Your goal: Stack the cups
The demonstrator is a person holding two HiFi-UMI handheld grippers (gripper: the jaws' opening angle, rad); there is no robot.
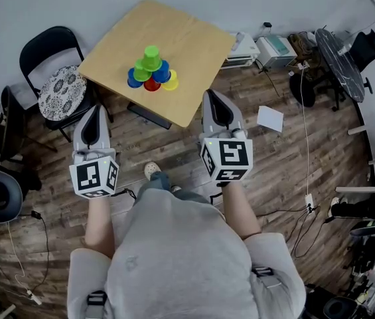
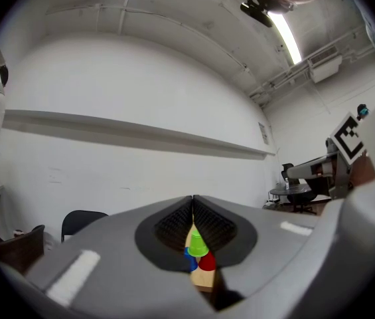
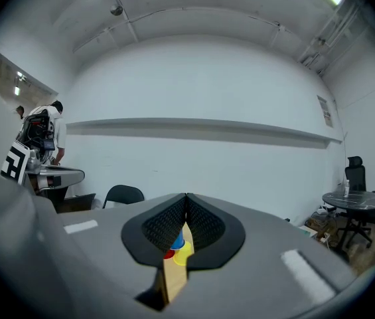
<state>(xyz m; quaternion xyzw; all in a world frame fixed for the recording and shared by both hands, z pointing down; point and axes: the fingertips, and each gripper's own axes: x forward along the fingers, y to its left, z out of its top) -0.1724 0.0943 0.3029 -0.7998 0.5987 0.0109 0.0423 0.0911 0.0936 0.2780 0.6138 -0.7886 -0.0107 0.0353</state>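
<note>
Since the jaws of your left gripper [image 2: 192, 203] are pressed together on nothing, and those of your right gripper [image 3: 186, 199] meet the same way, you carry no cup in either hand. What shows in the notch below each pair of closed tips is only the distant pile seen past them. Both grippers point level toward the table [image 1: 180, 28] and hang over the wooden floor [image 1: 287, 158], well apart from the table's near edge, one on each side of your body. Out on the tabletop the cups [image 1: 151, 70] stand as a small pyramid near the middle. A blue cup [image 1: 134, 80], a red cup [image 1: 152, 84] and a yellow cup [image 1: 171, 80] make the bottom row, a green cup [image 1: 141, 70] and a second blue cup [image 1: 162, 71] sit on them, and a top green cup [image 1: 150, 56] crowns the lot. You have no loose cup that I can see on the table. So I judge the stacking done, if a pyramid is what you wanted. If it means nesting all six into one column, all of that is left. A black chair [image 1: 60, 90] stands just beside the table's left side
</note>
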